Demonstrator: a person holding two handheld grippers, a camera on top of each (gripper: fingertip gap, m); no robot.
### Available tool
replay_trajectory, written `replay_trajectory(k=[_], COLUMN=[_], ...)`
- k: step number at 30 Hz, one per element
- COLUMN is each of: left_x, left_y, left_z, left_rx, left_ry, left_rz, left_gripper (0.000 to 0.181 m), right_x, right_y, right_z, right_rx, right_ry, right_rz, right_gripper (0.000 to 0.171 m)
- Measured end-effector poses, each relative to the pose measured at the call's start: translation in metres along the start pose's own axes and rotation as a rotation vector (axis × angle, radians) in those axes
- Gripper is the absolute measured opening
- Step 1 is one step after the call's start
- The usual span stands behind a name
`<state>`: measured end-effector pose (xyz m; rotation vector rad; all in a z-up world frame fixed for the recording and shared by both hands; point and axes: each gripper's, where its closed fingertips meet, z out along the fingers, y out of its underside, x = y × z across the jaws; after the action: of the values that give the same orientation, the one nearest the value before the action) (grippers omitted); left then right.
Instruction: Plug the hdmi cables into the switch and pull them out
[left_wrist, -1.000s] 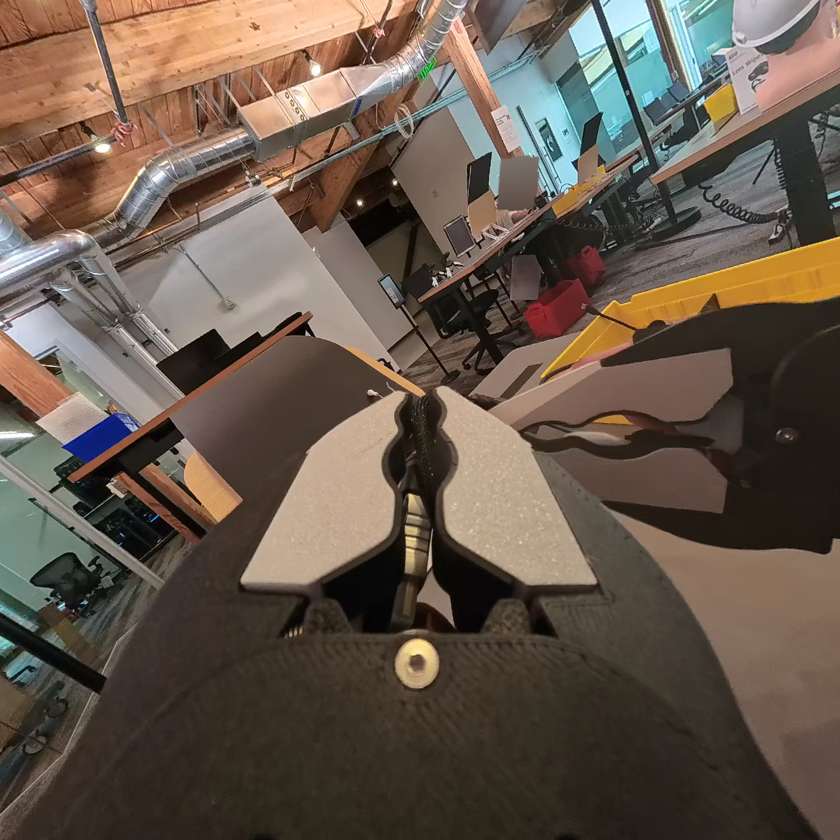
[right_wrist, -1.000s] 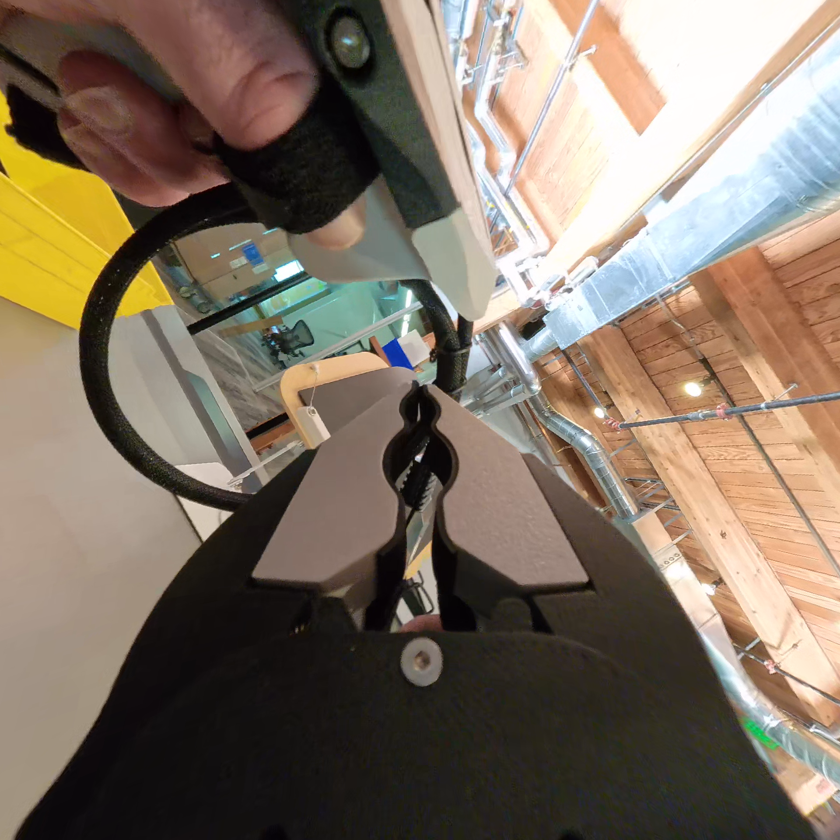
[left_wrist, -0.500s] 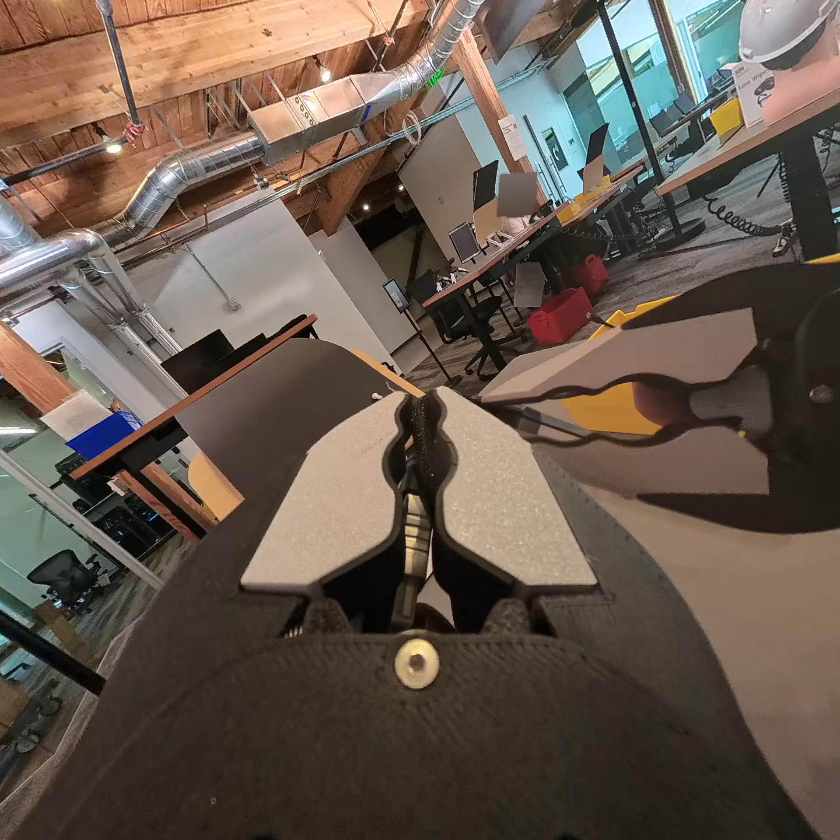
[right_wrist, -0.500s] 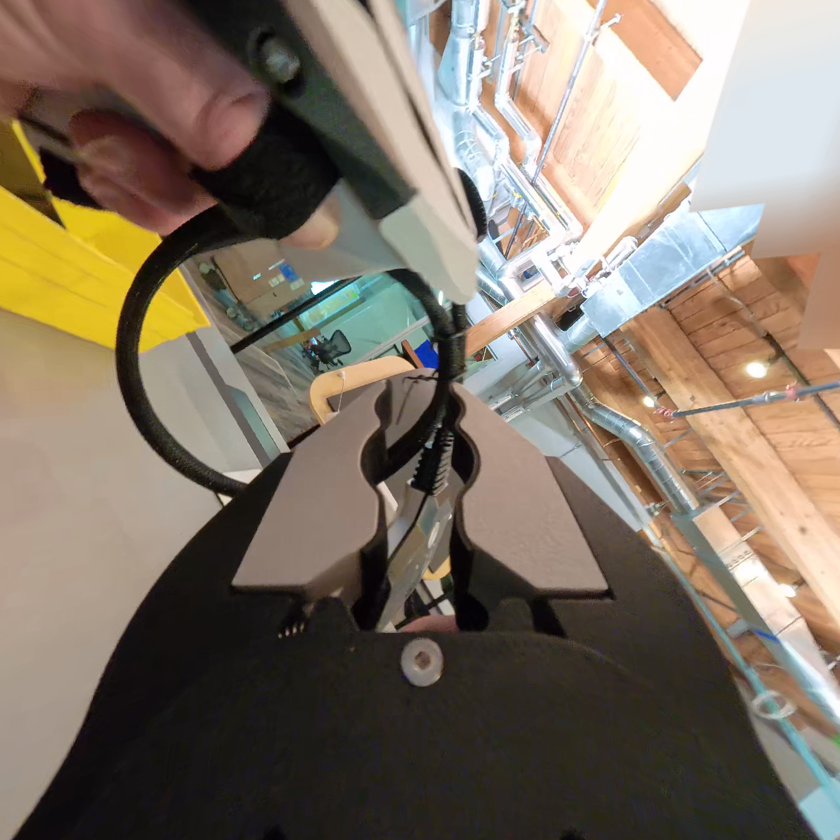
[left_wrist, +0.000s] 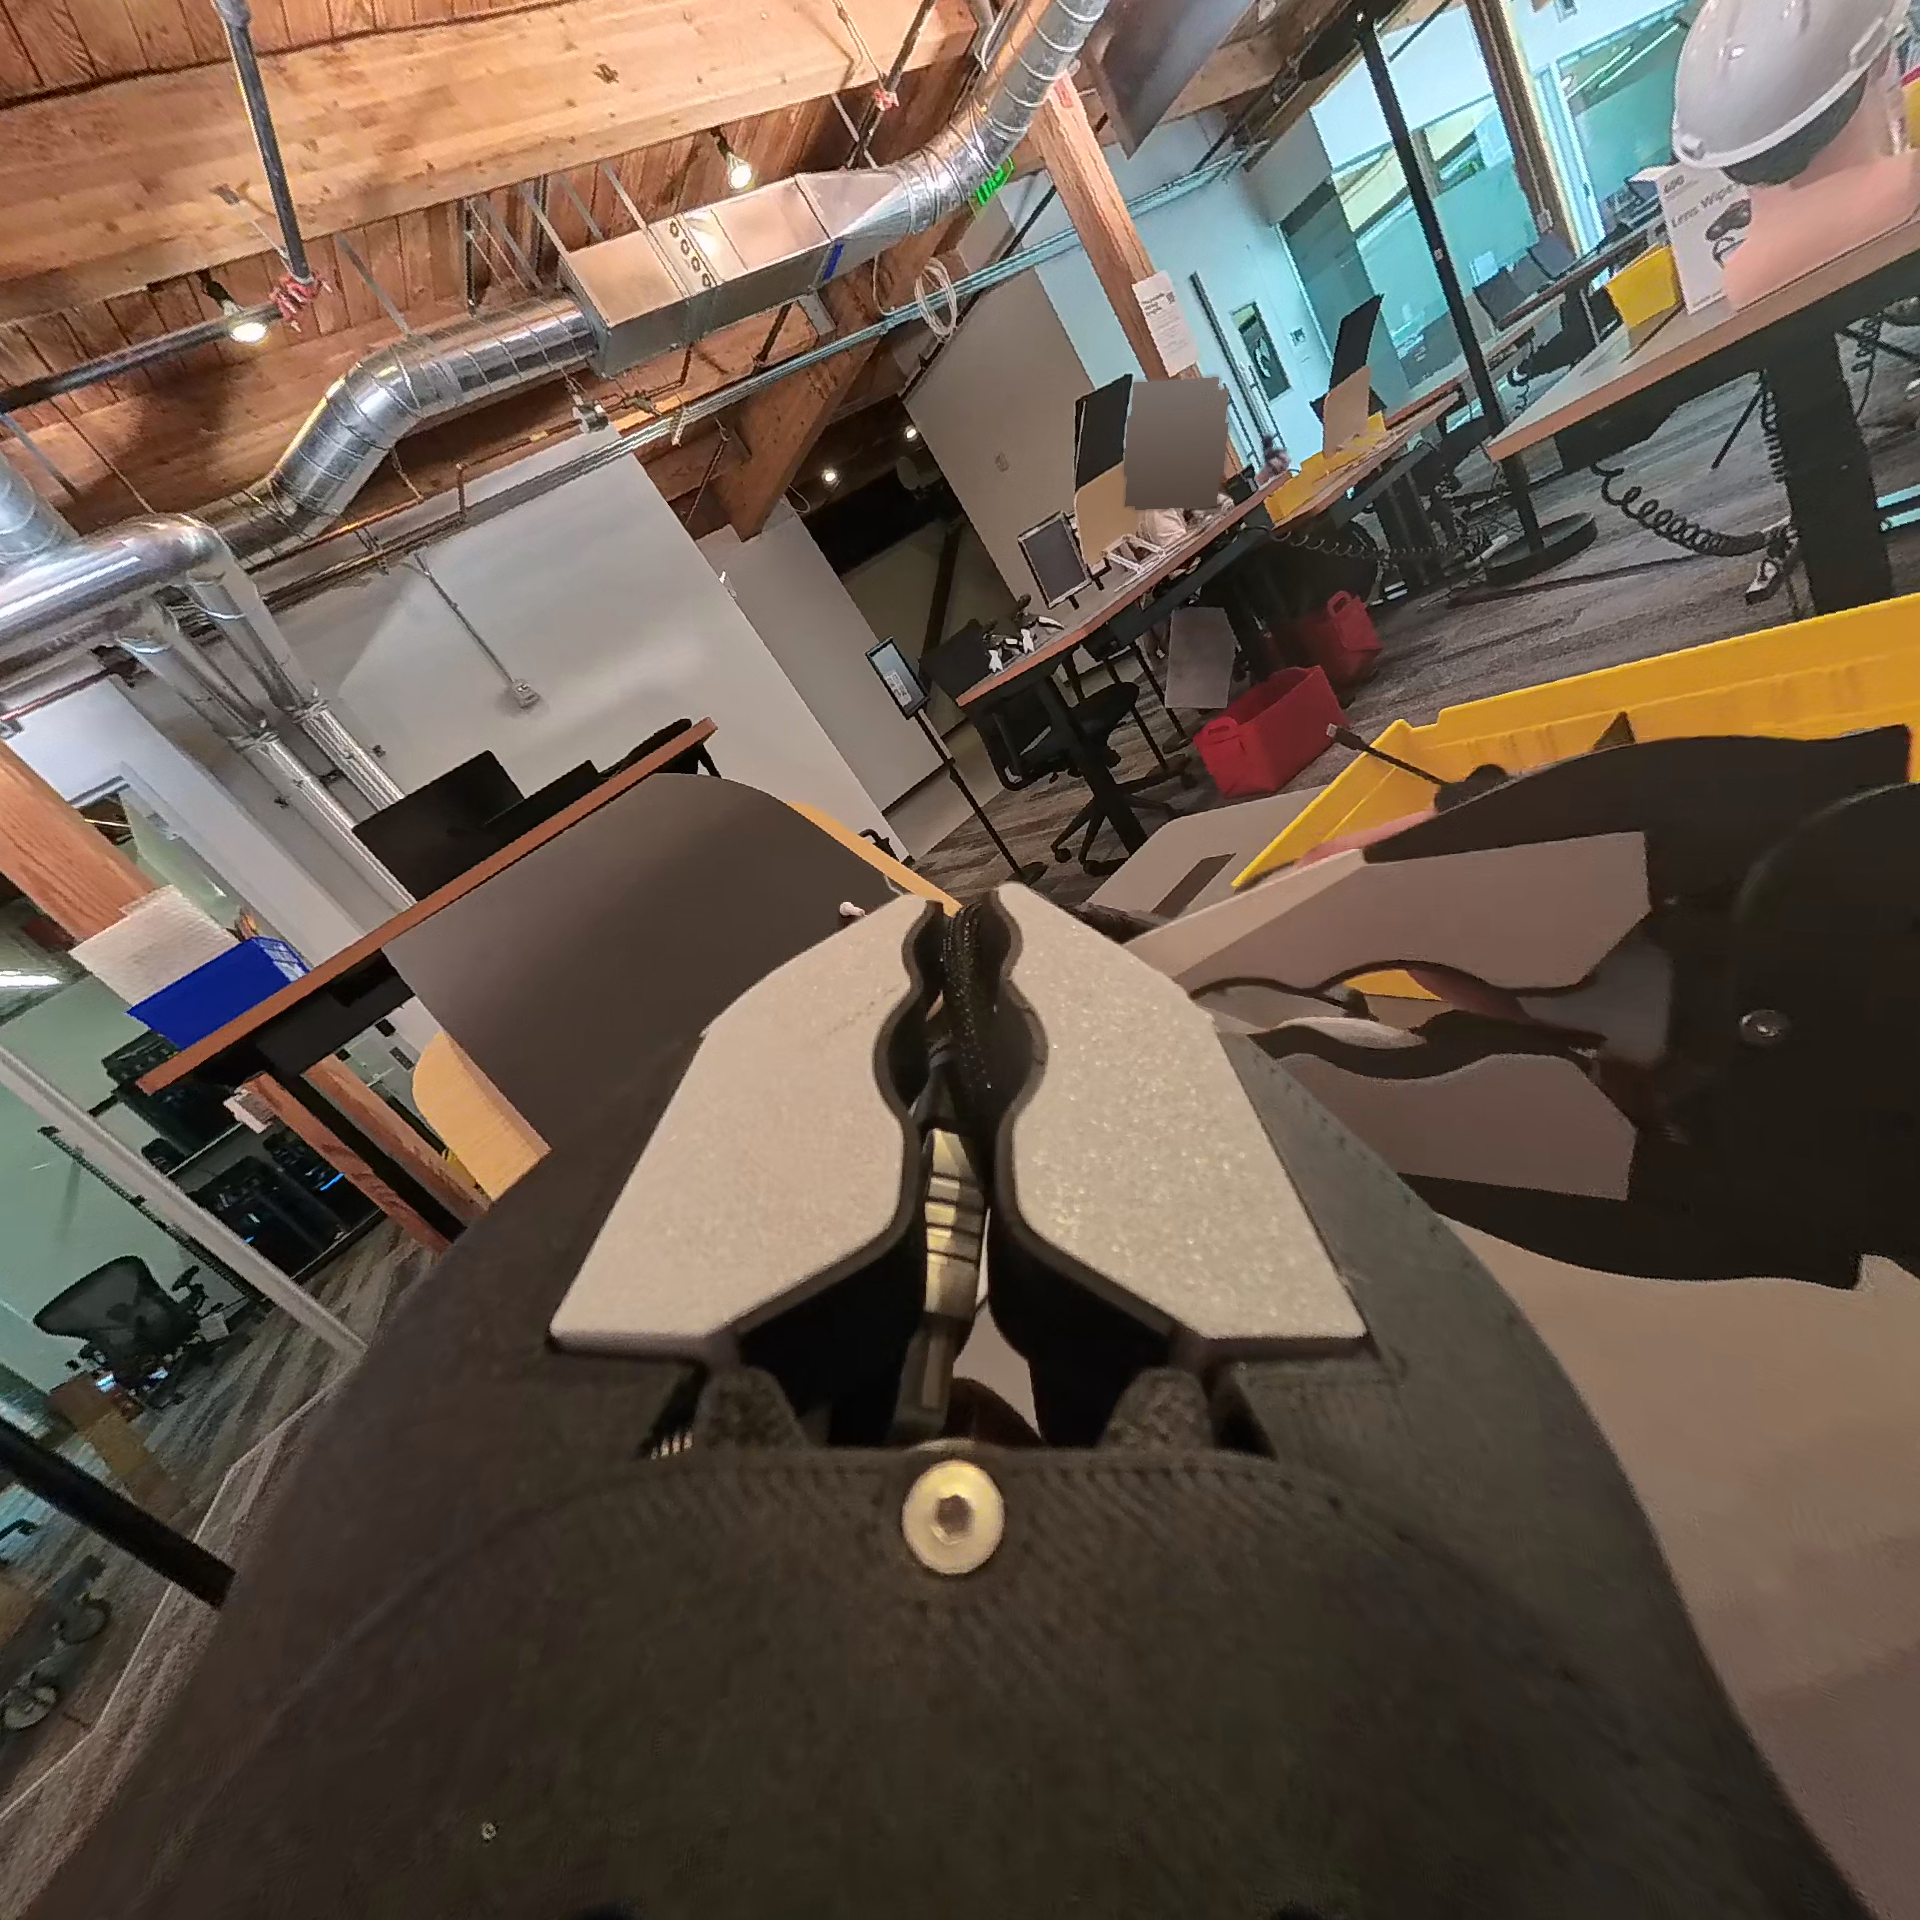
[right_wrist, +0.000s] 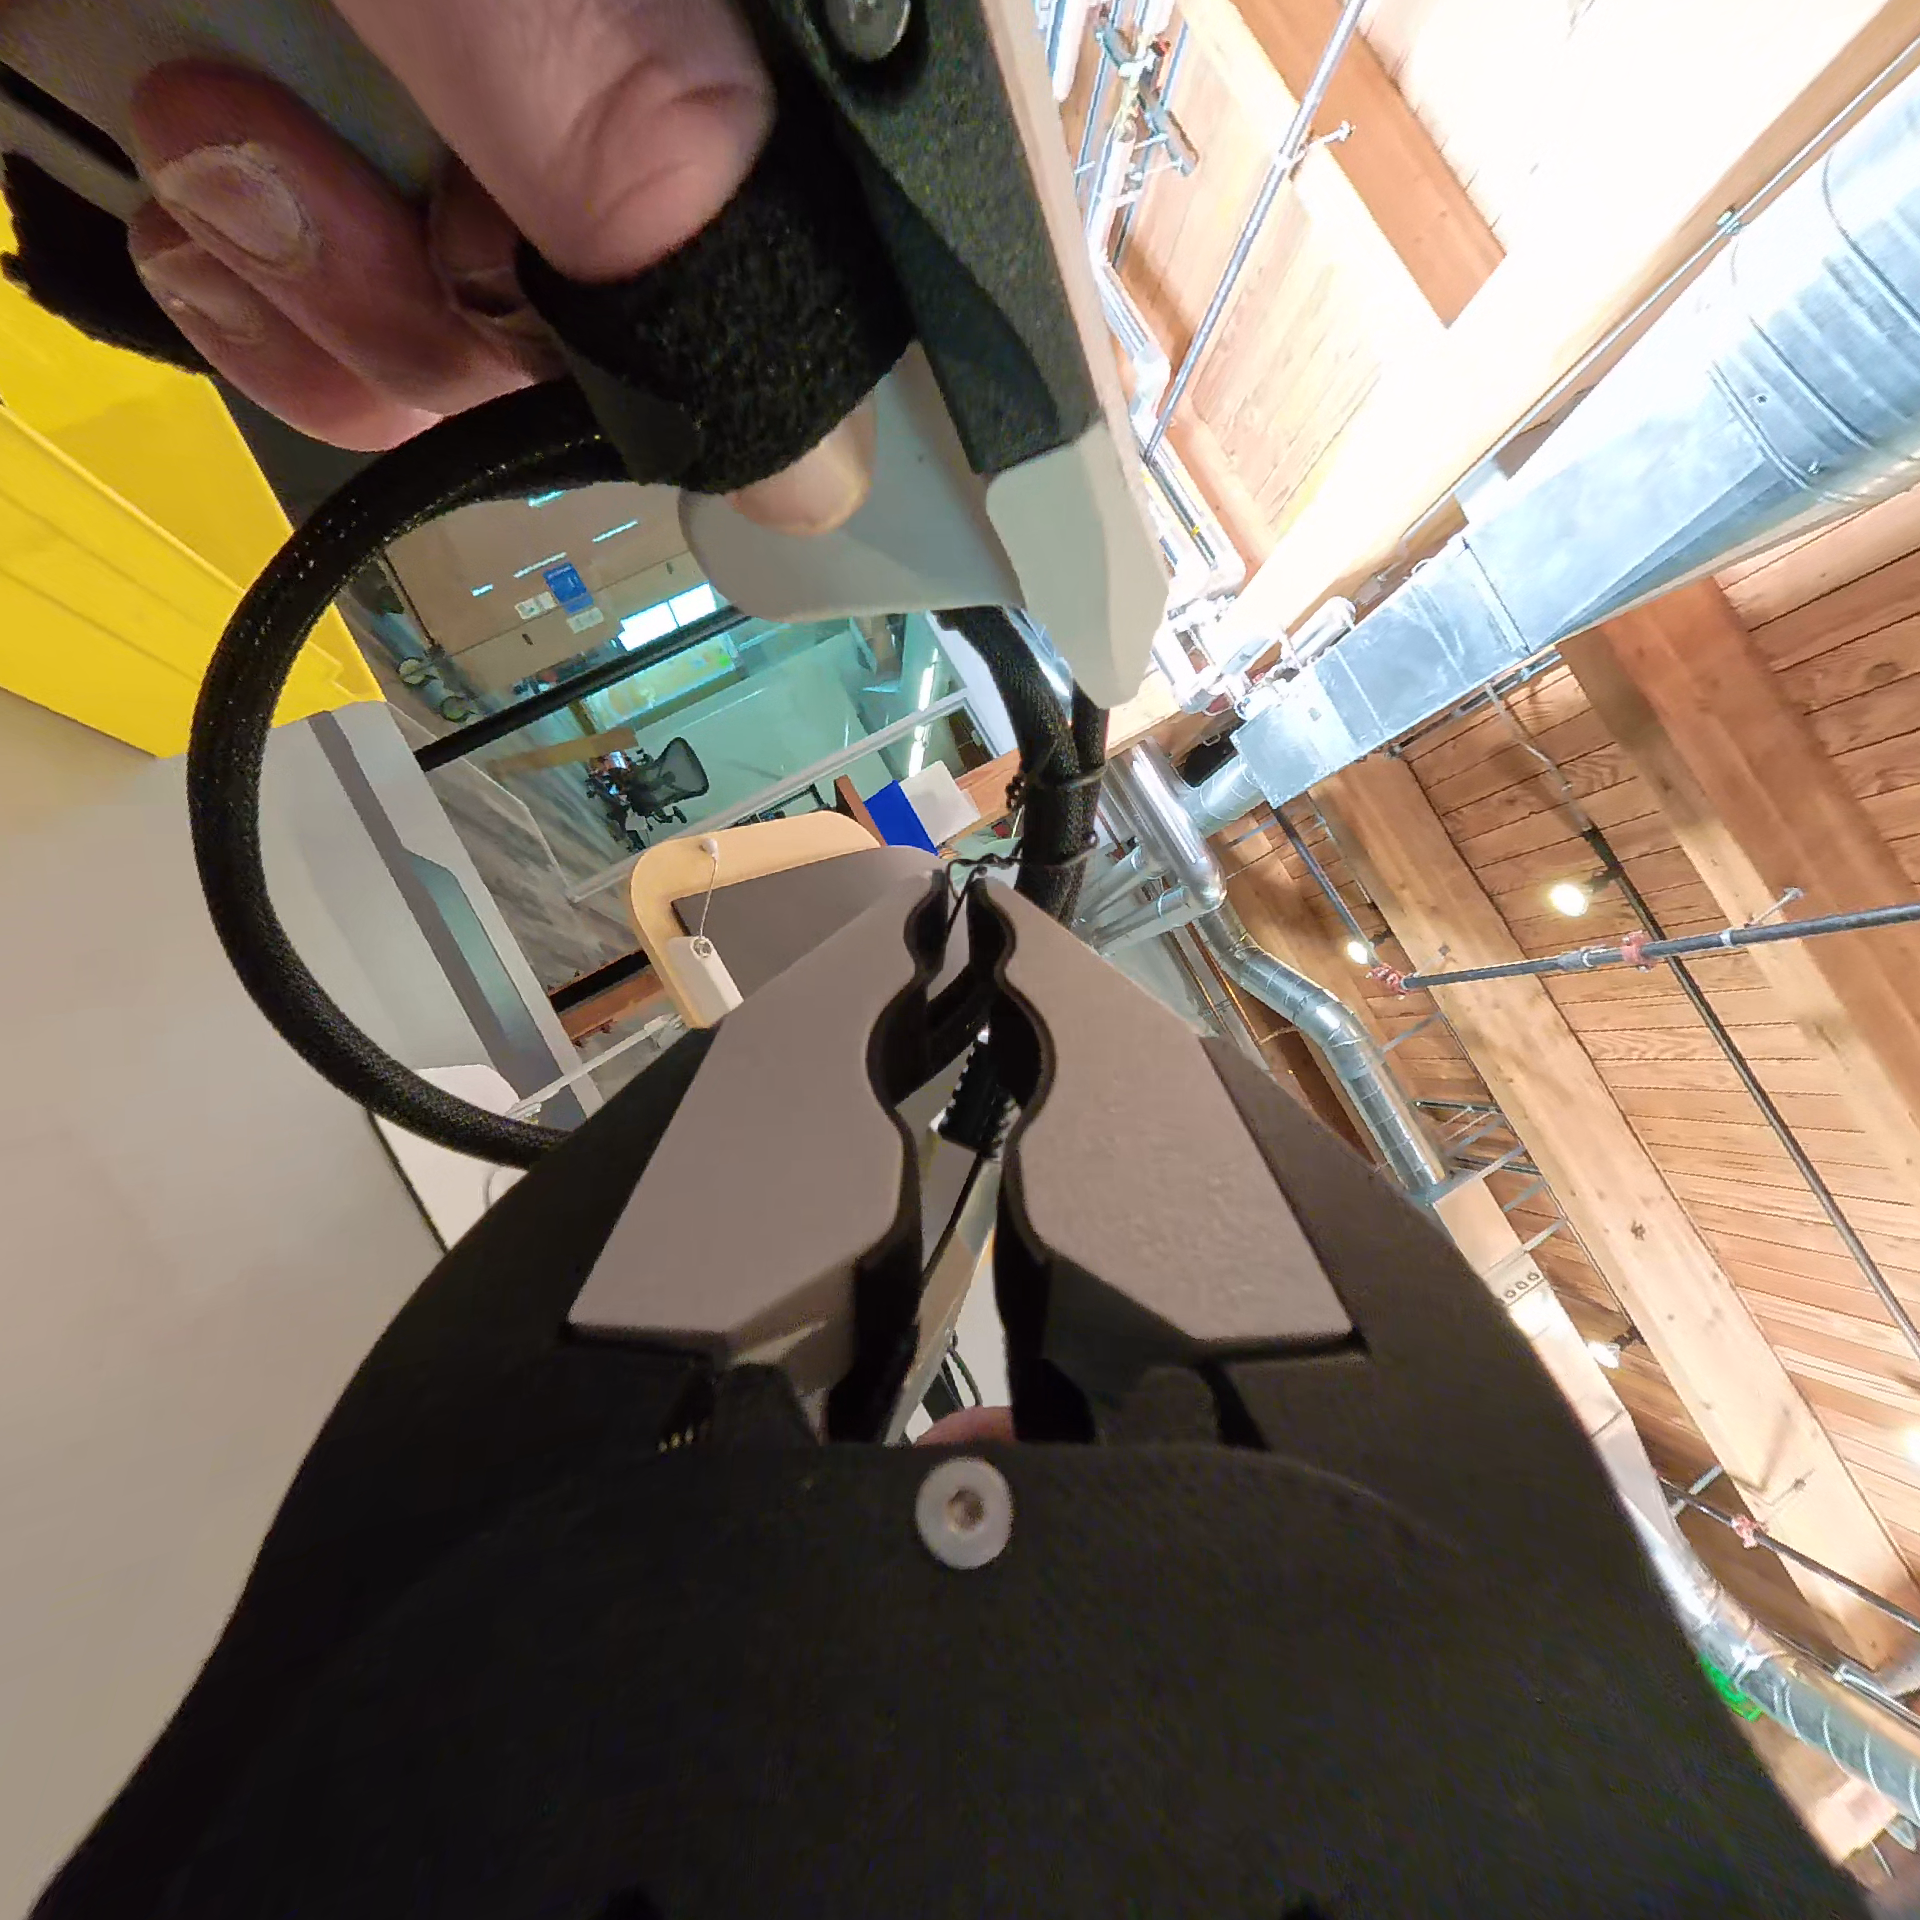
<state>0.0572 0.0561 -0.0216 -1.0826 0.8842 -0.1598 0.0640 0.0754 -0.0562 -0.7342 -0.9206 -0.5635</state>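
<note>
My left gripper (left_wrist: 961, 914) is shut on the metal plug (left_wrist: 951, 1216) of a black braided HDMI cable (left_wrist: 971, 997). My right gripper (right_wrist: 961, 904) is shut on another metal HDMI plug (right_wrist: 961, 1226) with a black ribbed collar. The braided cable (right_wrist: 239, 904) curves in a loop from the left gripper (right_wrist: 1070, 644), held by a hand (right_wrist: 416, 208), down past my right fingers. In the left wrist view the right gripper (left_wrist: 1195, 987) points in from the right, its tips close to the left tips. No switch shows in either view.
A yellow bin (left_wrist: 1662, 696) stands behind the right gripper and also shows in the right wrist view (right_wrist: 104, 540). A pale table top (left_wrist: 1714, 1455) lies below. Both cameras tilt up toward office desks, a wooden ceiling and ducts. Across from one pair of fingers to the other is roughly 4 cm.
Half a second ago the right gripper sat higher and its jaws stood a little wider around the cable. It has come back down and shut tight. The left gripper's grip is unchanged.
</note>
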Motion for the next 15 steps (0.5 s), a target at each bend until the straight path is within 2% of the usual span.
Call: replay_trajectory(k=[5, 7, 11, 15], left_x=[0.000, 0.000, -0.001, 0.000], left_y=[-0.002, -0.002, -0.005, -0.005], left_z=[-0.001, -0.001, -0.002, -0.002], left_rx=[0.005, 0.006, 0.016, 0.026], left_ry=[0.000, 0.001, -0.006, -0.005], left_rz=[0.002, 0.004, 0.010, 0.008], left_gripper=[0.005, 0.006, 0.005, 0.005], right_x=[0.002, 0.002, 0.003, 0.007], right_y=[-0.002, -0.002, -0.004, -0.016], right_z=[-0.002, -0.003, -0.006, -0.012], right_rx=[0.014, 0.017, 0.043, 0.134], right_ry=[-0.016, -0.052, -0.151, -0.319], right_rz=[0.043, 0.131, 0.472, 1.059], right_gripper=[0.000, 0.000, 0.000, 0.000])
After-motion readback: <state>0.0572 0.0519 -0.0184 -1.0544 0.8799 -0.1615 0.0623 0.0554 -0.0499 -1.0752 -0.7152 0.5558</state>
